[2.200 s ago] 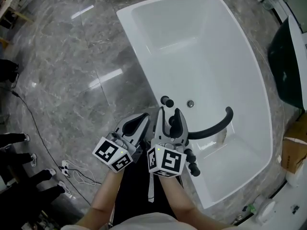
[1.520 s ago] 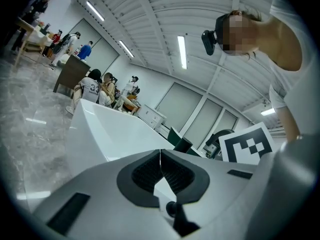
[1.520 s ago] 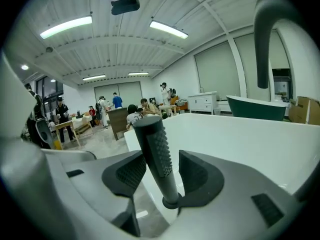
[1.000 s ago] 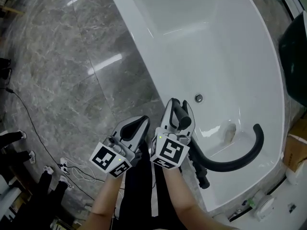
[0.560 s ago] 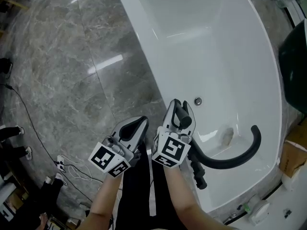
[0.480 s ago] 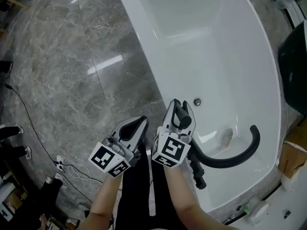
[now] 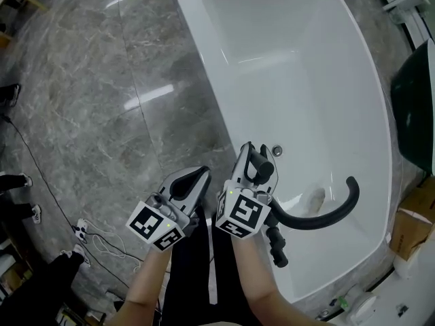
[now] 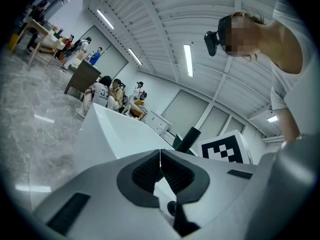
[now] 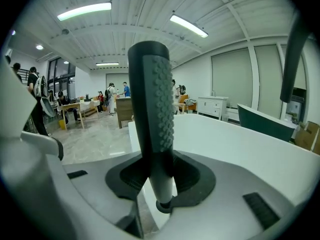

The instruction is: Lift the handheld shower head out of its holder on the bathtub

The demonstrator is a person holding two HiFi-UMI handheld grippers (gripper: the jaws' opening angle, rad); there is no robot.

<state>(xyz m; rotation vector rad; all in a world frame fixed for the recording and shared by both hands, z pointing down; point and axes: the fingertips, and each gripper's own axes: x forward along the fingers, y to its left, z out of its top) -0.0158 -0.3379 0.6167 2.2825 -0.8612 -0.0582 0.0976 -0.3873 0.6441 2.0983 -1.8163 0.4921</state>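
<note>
Both arms (image 7: 255, 277) enter at the bottom centre of the head view, marker cubes up, grippers side by side at the near left edge of the tub.

Left gripper (image 7: 198, 174): jaws fully together, pads touching, nothing between them. It sits over the floor, just left of the right gripper and not touching the tub.

Right gripper (image 7: 250, 156): jaws clamped on the shower head (image 9: 152, 114). Its view shows the pads pressing both sides of the lower handle, with the stick upright and the nubbed face turned right. The handle's lower end with its black ring sits just under the pads.

In the head view, the shower head is just right of centre, over the tub's near left rim. I can't tell whether it has cleared its holder. The gripper body covers that spot.

The black hose (image 7: 319, 217) runs right from under the right gripper and curves up over the tub's near end. A black fitting (image 7: 275, 243) sits on the rim, lower centre.

Tub (image 7: 306, 66): white, runs from lower right to top centre. A round metal fitting (image 7: 276, 151) is on the inner wall just right of the shower head.

Grey marble floor (image 7: 102, 100) fills the left half, with cables (image 7: 92, 240) at lower left. There's a dark green object (image 7: 416, 107) at the right edge and a box (image 7: 416, 224) below it.
</note>
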